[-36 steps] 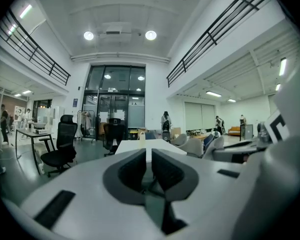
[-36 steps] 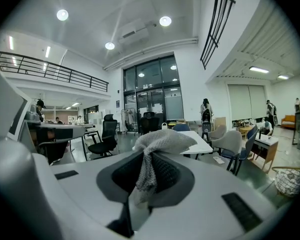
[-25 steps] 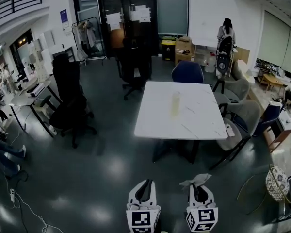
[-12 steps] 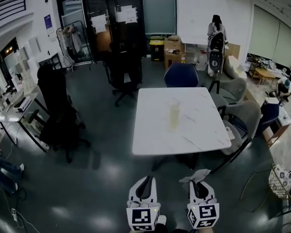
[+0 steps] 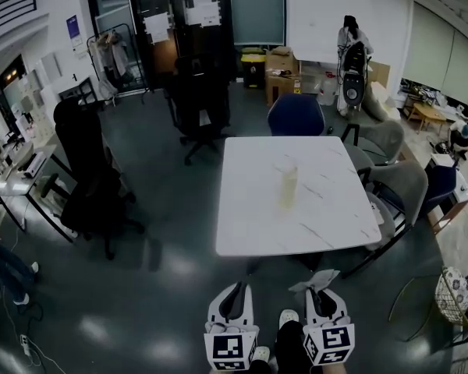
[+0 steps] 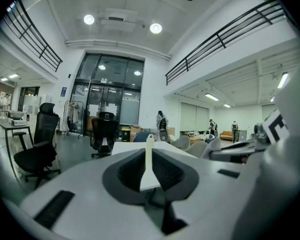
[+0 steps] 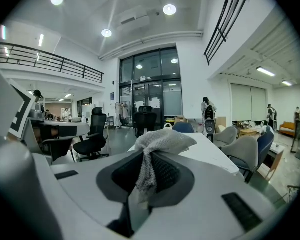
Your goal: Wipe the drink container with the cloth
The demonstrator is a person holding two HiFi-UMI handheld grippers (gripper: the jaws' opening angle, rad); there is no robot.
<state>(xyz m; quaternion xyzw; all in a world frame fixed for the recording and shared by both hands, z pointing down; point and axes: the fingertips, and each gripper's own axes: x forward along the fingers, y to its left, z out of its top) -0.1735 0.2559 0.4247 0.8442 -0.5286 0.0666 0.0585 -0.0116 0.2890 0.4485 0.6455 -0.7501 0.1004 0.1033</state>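
The drink container (image 5: 288, 180), a tall clear cup with pale liquid, stands upright near the middle of the white table (image 5: 249, 209). Both grippers hover over the floor, short of the table's near edge. My left gripper (image 5: 232, 296) is shut with nothing in it; in the left gripper view its jaws (image 6: 149, 156) point at the container (image 6: 149, 143) far ahead. My right gripper (image 5: 321, 288) is shut on a grey mesh cloth (image 5: 315, 280); in the right gripper view the cloth (image 7: 162, 140) bunches above the jaws (image 7: 149, 161) and hides part of the table (image 7: 212, 153).
A blue chair (image 5: 296, 115) stands at the table's far side and grey chairs (image 5: 399, 184) along its right. Black office chairs (image 5: 90, 179) and a desk (image 5: 19, 170) are on the left. A person (image 5: 351, 41) stands far back. Dark floor lies between me and the table.
The table and container have drawn a little nearer and larger in the head view. Both grippers keep their places in the frame, and a shoe now shows between them.
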